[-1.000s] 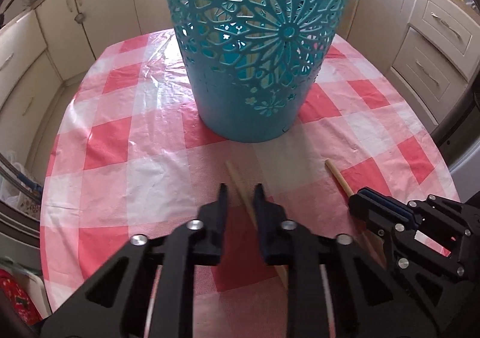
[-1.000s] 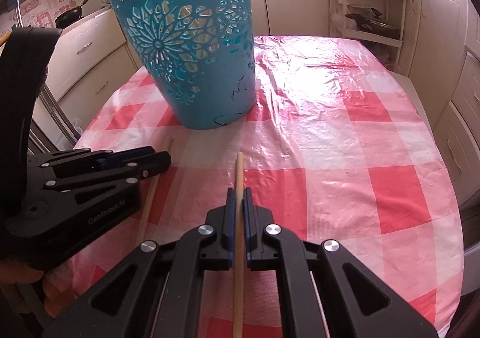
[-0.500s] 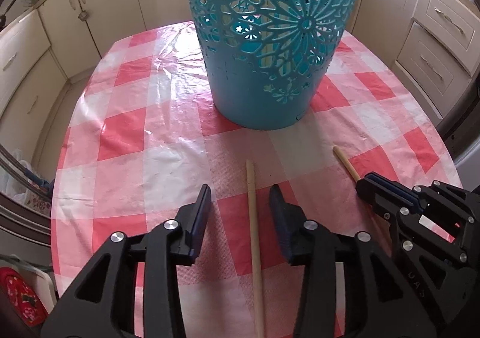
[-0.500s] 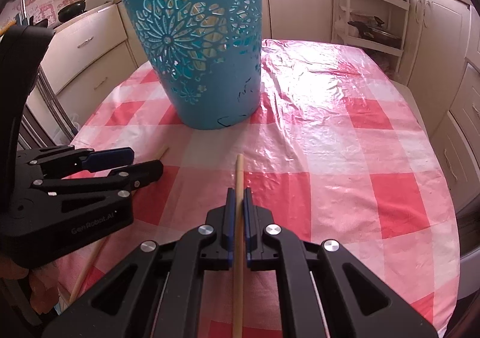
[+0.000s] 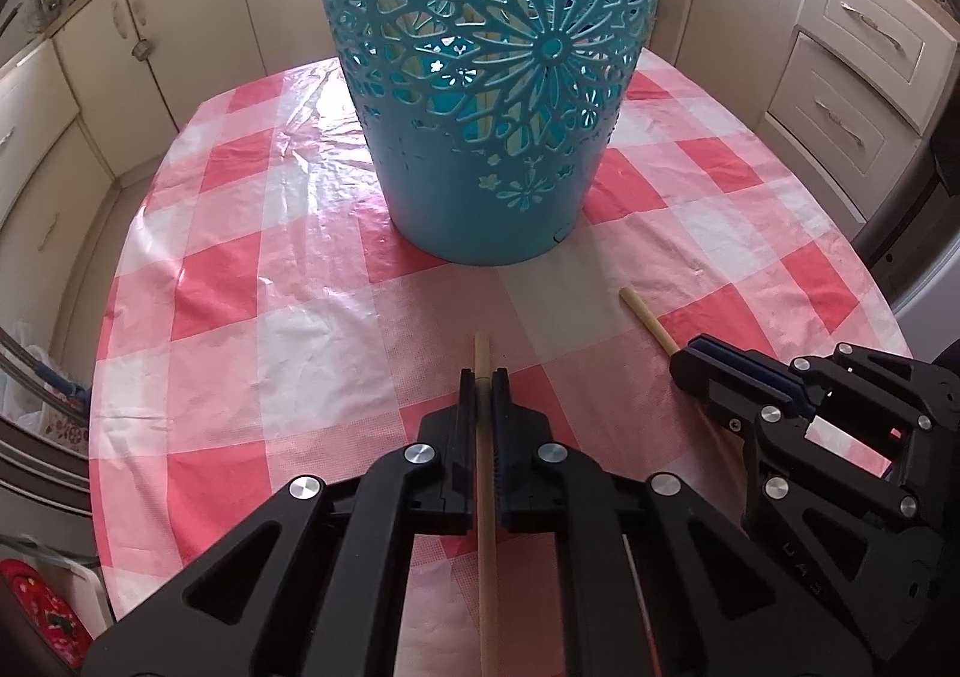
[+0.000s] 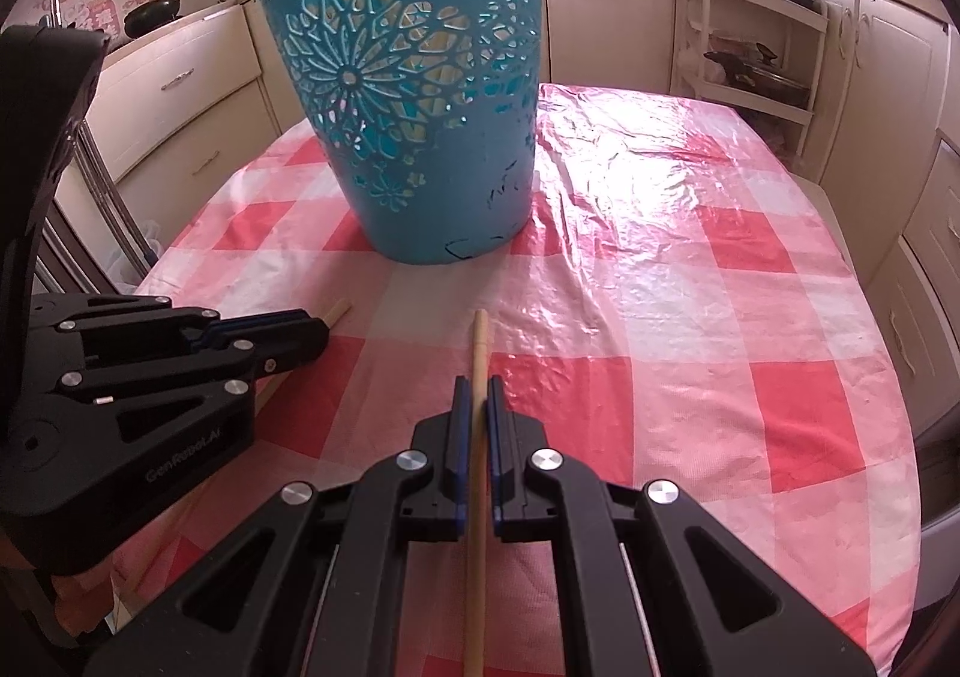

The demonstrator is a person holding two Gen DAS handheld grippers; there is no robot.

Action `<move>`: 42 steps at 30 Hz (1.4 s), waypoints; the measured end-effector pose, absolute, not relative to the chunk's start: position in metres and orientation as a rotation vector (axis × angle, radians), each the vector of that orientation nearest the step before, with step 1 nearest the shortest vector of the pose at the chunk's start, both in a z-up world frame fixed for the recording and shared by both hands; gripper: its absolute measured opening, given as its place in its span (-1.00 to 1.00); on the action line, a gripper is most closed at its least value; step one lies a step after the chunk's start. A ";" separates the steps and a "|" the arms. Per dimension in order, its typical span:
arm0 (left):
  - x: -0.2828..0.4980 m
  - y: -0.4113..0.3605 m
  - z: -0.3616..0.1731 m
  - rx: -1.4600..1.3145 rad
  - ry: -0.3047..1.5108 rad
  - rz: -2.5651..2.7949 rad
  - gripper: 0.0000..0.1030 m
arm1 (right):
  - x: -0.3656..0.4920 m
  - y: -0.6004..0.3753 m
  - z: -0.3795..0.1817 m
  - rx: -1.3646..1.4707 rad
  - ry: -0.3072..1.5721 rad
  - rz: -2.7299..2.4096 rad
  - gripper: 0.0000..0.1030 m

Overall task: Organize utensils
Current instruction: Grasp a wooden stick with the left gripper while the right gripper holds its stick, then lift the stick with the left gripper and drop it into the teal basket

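Half a second ago the left hand-held gripper (image 5: 483,377) stood wide around its wooden stick (image 5: 485,497); now its two fingers are squeezed tight on it, so both sticks are held. The right hand-held gripper (image 6: 478,383) pinches the other wooden stick (image 6: 477,437) too, and both point level and forward, low over the checked surface (image 6: 690,317), side by side. The grabbing step looks done — next, I think, each stick must be lifted, tipped up and dropped into the tall blue basket (image 6: 414,107) just ahead.
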State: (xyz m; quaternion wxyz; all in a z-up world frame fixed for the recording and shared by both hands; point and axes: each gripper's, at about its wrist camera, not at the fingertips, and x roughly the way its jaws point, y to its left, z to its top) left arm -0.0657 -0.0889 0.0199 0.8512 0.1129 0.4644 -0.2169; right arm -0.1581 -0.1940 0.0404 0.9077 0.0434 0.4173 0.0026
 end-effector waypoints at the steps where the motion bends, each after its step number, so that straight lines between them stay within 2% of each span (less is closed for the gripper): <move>1: -0.066 -0.088 0.021 0.239 0.975 -0.456 -0.91 | -0.158 -0.193 0.040 0.086 0.860 0.005 -0.88; 7: -0.076 -0.080 0.047 0.214 0.944 -0.483 -0.91 | -0.158 -0.192 0.040 0.076 0.855 0.007 -0.88; 13: -0.088 -0.056 0.104 0.096 0.871 -0.576 -0.91 | -0.159 -0.192 0.040 0.075 0.854 0.005 -0.89; 21: -0.066 -0.043 0.217 -0.064 0.632 -0.630 -0.91 | -0.159 -0.193 0.040 0.088 0.854 0.004 -0.89; 27: -0.025 -0.056 0.267 -0.156 0.455 -0.566 -0.91 | -0.159 -0.194 0.040 0.101 0.854 0.006 -0.89; 34: 0.018 -0.083 0.271 -0.154 0.311 -0.412 -0.91 | -0.157 -0.194 0.040 0.099 0.855 0.014 -0.89; 42: 0.055 -0.096 0.224 -0.135 0.360 -0.315 -0.91 | -0.156 -0.192 0.040 0.089 0.856 0.015 -0.89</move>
